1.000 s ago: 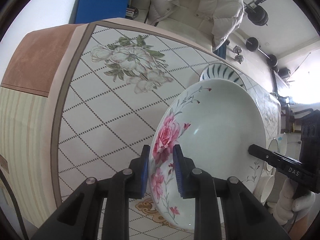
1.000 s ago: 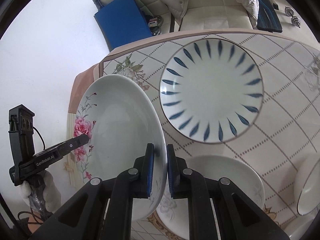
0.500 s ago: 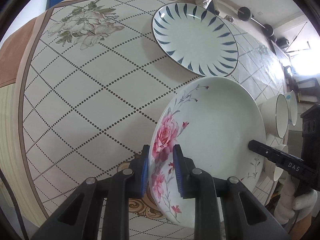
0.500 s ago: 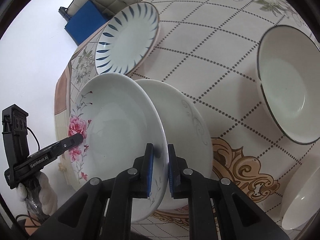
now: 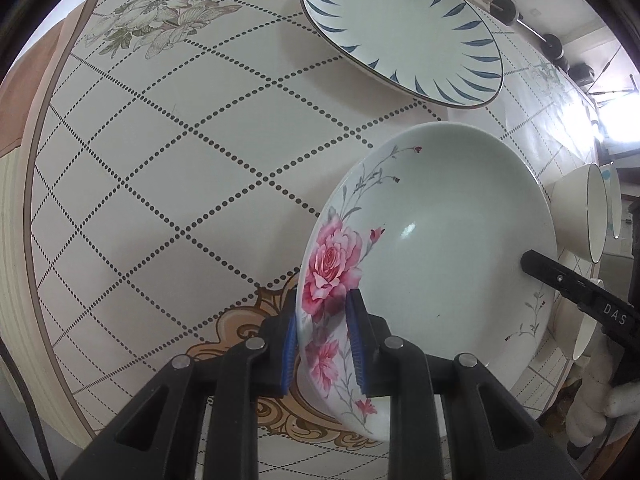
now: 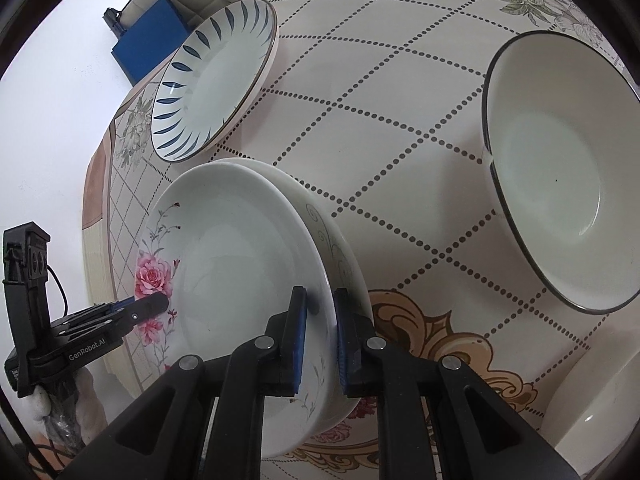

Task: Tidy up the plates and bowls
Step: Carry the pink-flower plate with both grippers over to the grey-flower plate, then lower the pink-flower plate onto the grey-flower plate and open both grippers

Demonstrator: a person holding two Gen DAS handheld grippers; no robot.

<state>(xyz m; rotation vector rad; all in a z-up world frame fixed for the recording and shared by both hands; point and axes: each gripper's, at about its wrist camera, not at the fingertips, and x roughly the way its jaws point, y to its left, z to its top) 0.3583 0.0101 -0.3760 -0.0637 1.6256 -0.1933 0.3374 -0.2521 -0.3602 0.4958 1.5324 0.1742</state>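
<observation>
A pale plate with pink roses is held at opposite rims by both grippers. My left gripper is shut on the rose-painted rim, and my right gripper is shut on the plain rim. The rose plate sits tilted over a white plate with grey scrolls on the table; I cannot tell whether they touch. Each gripper appears in the other's view, the right gripper and the left gripper. A blue-leaf plate lies flat beyond them.
The patterned tablecloth covers the table. A big white bowl with a dark rim stands to the right, and another white bowl at the near right corner. The blue-leaf plate lies far. A gloved hand holds the left gripper.
Both grippers carried the rose plate down and across towards the white scroll plate; it now covers that plate. Their grips have not changed.
</observation>
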